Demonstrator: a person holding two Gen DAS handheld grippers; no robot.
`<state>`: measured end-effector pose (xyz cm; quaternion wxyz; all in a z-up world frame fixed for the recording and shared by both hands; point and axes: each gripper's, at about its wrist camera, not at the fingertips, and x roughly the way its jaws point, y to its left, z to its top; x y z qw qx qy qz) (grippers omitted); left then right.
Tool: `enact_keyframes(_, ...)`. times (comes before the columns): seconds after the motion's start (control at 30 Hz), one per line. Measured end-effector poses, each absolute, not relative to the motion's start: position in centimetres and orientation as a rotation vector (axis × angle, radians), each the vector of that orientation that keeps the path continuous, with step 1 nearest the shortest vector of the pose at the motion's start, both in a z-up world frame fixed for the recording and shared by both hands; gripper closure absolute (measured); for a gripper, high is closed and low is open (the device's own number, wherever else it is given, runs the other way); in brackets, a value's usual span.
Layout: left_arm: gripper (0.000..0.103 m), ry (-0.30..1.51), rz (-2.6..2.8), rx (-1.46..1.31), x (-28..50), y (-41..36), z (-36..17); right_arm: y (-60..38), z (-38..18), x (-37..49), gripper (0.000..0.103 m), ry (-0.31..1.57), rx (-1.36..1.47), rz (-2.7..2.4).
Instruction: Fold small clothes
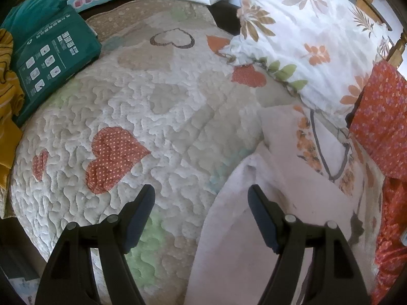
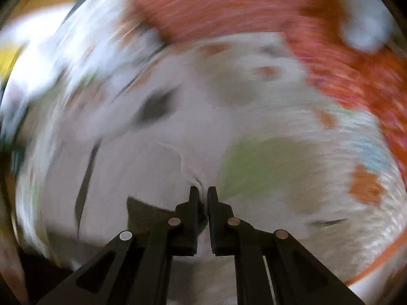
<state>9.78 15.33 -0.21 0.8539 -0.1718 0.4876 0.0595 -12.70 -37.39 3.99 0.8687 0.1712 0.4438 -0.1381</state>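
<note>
A small pale pink garment (image 1: 292,198) with an orange flower print lies on the quilt at the right of the left wrist view. My left gripper (image 1: 201,200) is open and empty, its right finger (image 1: 262,216) over the garment's edge and its left finger (image 1: 140,213) over the quilt. In the right wrist view my right gripper (image 2: 203,195) is shut on a pinched fold of the pale garment (image 2: 152,167). That view is heavily motion-blurred.
The white quilt (image 1: 152,117) has heart patches. A floral pillow (image 1: 313,40) lies at the back right, red flowered cloth (image 1: 381,117) at the right, a green package (image 1: 51,58) and yellow cloth (image 1: 7,106) at the left.
</note>
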Motion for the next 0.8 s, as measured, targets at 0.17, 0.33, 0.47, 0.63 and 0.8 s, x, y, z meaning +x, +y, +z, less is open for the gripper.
enact_keyframes(0.17, 0.028, 1.018, 0.133, -0.366, 9.8, 15.8, 0.0, -50.1, 6.7, -14.1, 0.096, 0.818, 0.568, -0.618)
enact_keyframes(0.33, 0.029, 1.017, 0.145, -0.383, 9.9, 16.9, 0.0, -54.0, 7.0, -13.1, 0.096, 0.802, 0.685, -0.709)
enact_keyframes(0.47, 0.028, 1.012, 0.154, -0.406, 9.8, 18.0, 0.2, -48.7, 7.7, -8.1, 0.096, 0.840, 0.658, -0.523)
enact_keyframes(0.63, 0.028, 1.001, 0.159, -0.436, 9.6, 19.5, 0.5, -37.2, 8.4, 1.4, 0.096, 0.902, 0.631, -0.176)
enact_keyframes(0.8, 0.028, 0.989, 0.192, -0.498, 9.3, 22.2, 0.8, -24.8, 6.6, 10.3, 0.096, 0.987, 0.570, 0.068)
